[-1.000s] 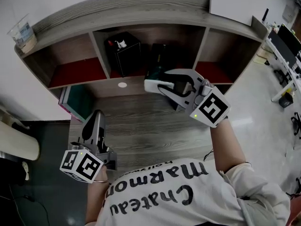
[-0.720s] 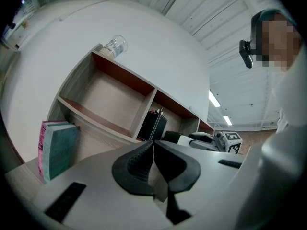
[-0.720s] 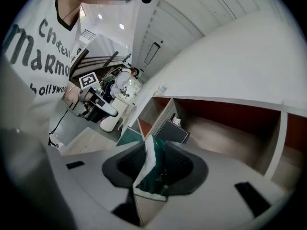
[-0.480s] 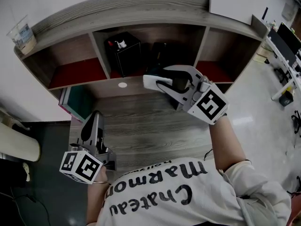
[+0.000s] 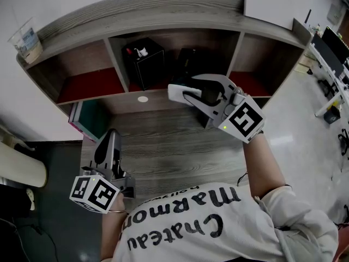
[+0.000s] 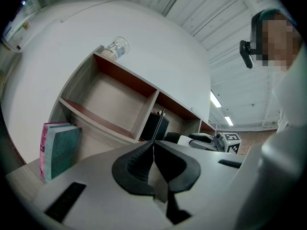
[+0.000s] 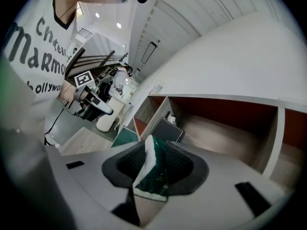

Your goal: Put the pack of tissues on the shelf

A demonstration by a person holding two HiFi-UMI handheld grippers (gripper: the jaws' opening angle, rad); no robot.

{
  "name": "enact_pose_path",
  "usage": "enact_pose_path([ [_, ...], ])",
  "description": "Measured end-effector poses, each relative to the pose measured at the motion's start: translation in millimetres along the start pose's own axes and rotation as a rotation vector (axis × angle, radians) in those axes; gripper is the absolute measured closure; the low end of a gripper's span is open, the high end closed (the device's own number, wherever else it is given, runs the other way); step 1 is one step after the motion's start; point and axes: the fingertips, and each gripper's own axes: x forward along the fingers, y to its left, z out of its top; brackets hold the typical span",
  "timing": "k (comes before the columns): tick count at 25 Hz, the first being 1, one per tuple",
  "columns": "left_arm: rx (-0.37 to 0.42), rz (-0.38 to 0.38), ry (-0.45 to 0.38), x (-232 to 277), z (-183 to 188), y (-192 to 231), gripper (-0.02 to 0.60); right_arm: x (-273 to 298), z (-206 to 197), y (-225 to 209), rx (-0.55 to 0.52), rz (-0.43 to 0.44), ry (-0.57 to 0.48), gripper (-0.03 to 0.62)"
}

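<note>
At 12 o'clock we face the grey wooden three-bay shelf (image 5: 163, 10), with a black box (image 5: 143, 61) in its middle bay beyond the right gripper (image 5: 180, 91). A teal book (image 5: 82, 119) leans at 10 o'clock. The right gripper clamps the dark green, white-edged tissue pack (image 7: 152, 174) edgewise before the middle bay, its long axis along the jaws, towards 10 o'clock. Our left gripper (image 5: 110, 138), at 7 o'clock, is closed on nothing.

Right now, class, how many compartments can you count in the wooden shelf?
3: the left compartment at the shelf's left end; the middle compartment, holding a black box; the right compartment, partly hidden behind the right tongs.
</note>
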Motion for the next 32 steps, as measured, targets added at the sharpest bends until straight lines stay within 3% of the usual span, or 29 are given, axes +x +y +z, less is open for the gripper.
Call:
enact_pose_path([
  [32,-0.012,0.005,-0.003,-0.9,-2.7,2.7,0.563,-1.3,-10.7,-20.7,0.021,-0.092,0.010,0.450],
])
